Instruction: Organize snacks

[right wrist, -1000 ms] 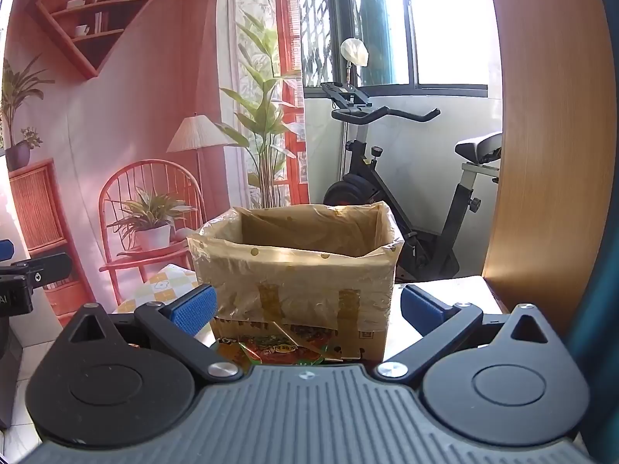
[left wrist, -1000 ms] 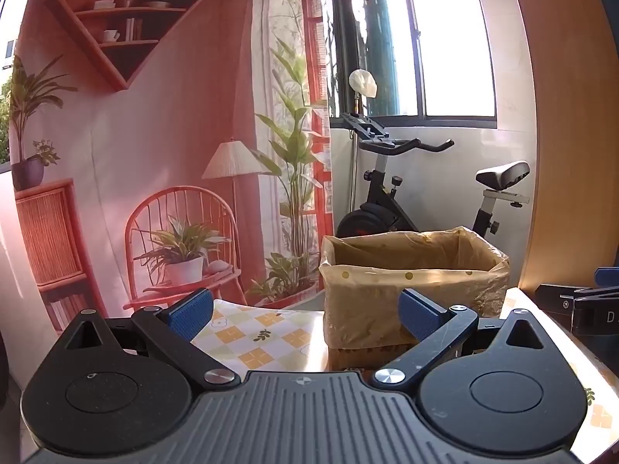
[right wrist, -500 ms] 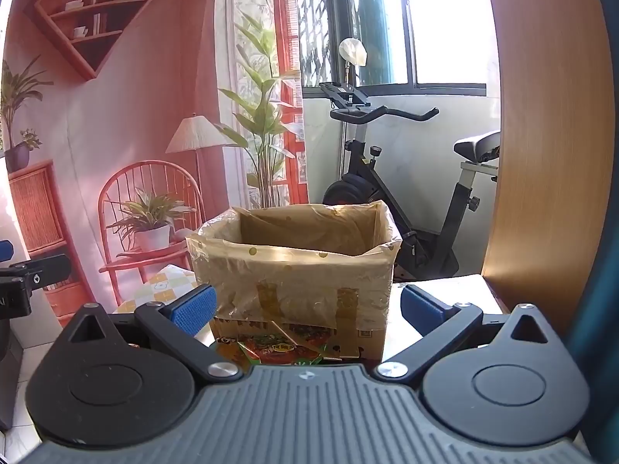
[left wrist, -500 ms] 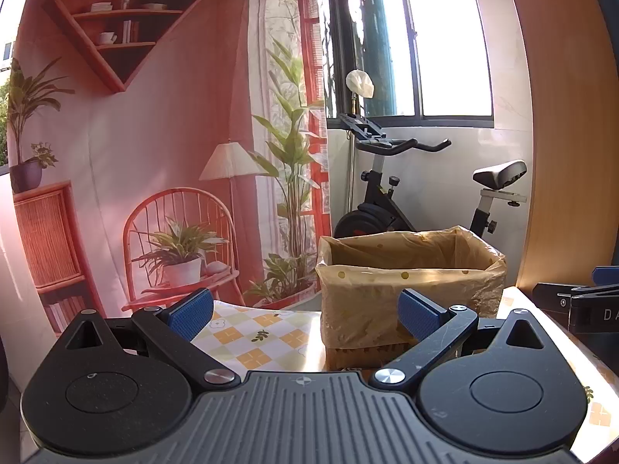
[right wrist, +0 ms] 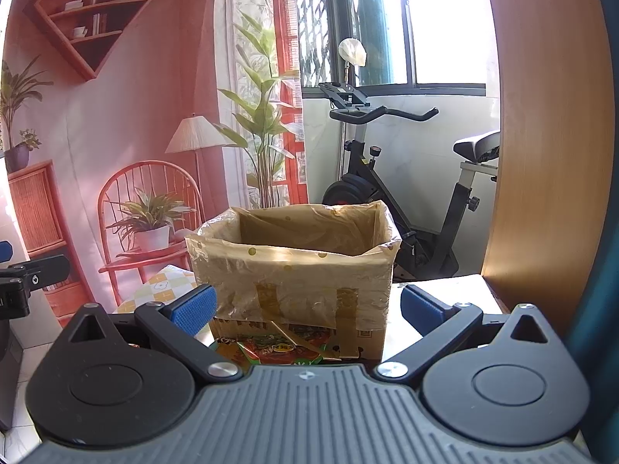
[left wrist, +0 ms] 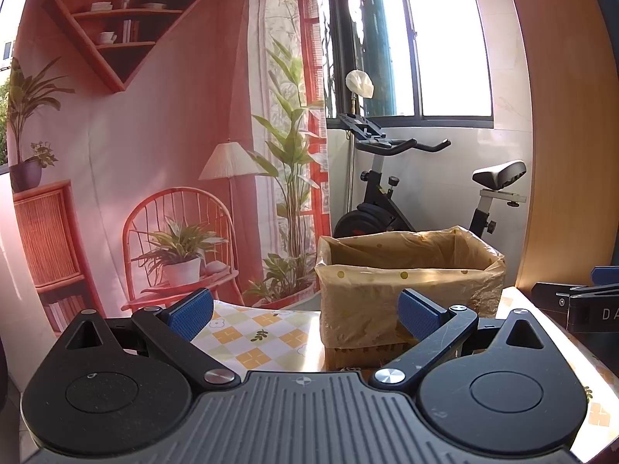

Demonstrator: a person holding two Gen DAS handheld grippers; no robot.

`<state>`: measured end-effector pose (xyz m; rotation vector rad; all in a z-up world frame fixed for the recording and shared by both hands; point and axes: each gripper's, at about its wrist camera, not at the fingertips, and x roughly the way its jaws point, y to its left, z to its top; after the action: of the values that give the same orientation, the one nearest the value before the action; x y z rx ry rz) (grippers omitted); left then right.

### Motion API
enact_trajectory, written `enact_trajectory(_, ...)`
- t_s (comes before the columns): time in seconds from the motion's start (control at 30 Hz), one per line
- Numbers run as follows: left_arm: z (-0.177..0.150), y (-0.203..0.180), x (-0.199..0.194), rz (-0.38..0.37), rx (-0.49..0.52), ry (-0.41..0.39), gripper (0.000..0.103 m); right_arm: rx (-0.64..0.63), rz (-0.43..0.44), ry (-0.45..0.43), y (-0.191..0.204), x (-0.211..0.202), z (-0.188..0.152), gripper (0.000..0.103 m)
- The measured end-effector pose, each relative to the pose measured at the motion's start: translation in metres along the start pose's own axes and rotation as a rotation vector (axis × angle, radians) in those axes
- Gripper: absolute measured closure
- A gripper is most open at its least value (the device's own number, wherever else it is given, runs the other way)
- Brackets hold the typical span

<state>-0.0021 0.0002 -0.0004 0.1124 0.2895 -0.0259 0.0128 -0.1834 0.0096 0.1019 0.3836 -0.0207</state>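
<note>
Snack packets (right wrist: 276, 348): colourful wrappers, red and green, lying on the desk (left wrist: 263, 338) against the near foot of the cardboard box (right wrist: 294, 266). Only their upper parts show above the right gripper's body; how many there are cannot be told. In the left wrist view the foot of the box is mostly hidden, no packets made out there.

Cardboard box: open top, lined with a yellowish dotted plastic bag (right wrist: 309, 232) folded out over the rim and hanging down the walls. Printed panel shows below the bag at the near base. Inside of the box cannot be seen from either view.

Right gripper (right wrist: 307, 307): low, in front of the box, jaws spread wide and holding nothing; blue pads (right wrist: 195, 307) frame the box's near face, not touching it.

Left gripper (left wrist: 305, 311): to the left of the box and a little back from it, jaws likewise spread wide, nothing between them. Its right pad (left wrist: 418, 311) overlaps the box in the view; contact cannot be judged.

Desk under the box carries a checked cloth, yellow and white with small flowers.

Behind the box: exercise bike (right wrist: 387, 178) under a window (right wrist: 445, 23). Left of the box, a printed backdrop (left wrist: 135, 135) of a pink room with chair, lamp, plants, shelf. Right of the box, a wooden panel (right wrist: 541, 135).
</note>
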Motion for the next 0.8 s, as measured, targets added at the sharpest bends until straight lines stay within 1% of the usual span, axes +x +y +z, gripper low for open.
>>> enact_trajectory(0.8, -0.0003, 0.0004, -0.0006, -0.002, 0.004, 0.0, 0.001, 0.002, 0.001, 0.0, -0.001, 0.0009, -0.0001, 0.0)
